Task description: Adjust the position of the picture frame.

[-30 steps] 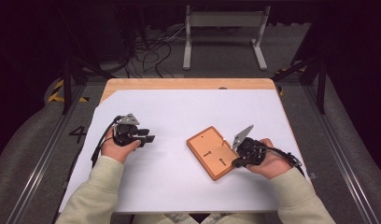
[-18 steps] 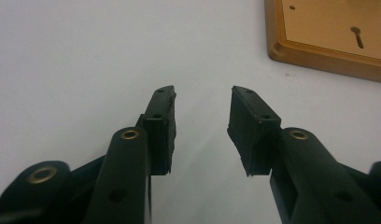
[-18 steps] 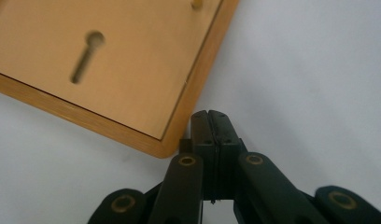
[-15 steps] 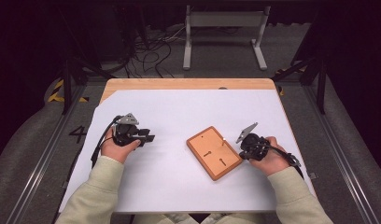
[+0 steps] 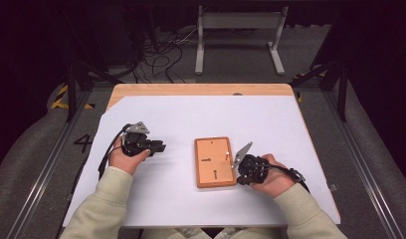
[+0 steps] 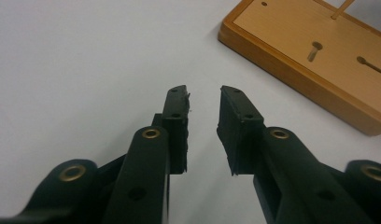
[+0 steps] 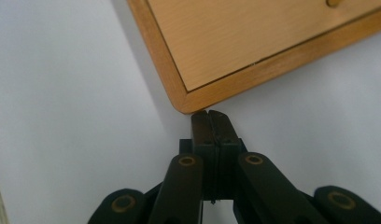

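A flat wooden board (image 5: 213, 162) with two slots and a small upright peg (image 5: 225, 152) lies square on the white sheet. My right gripper (image 5: 239, 178) is at the board's near right corner. In the right gripper view its jaws are shut together (image 7: 212, 115) with nothing in them, tips right against the rounded corner of the board (image 7: 254, 42). My left gripper (image 5: 162, 147) rests on the sheet to the left of the board, pointing at it. Its jaws (image 6: 203, 93) have just been closing and stand a little apart, holding nothing. Beyond them lies the board (image 6: 314, 56).
The white sheet (image 5: 191, 119) covers most of the wooden table (image 5: 201, 89). A metal stand (image 5: 238, 30) and cables lie on the floor beyond the far edge. Dark rails run along both sides of the table.
The board has turned from tilted to square with the table. My right hand has moved down to the board's near right corner. The left hand has stayed put.
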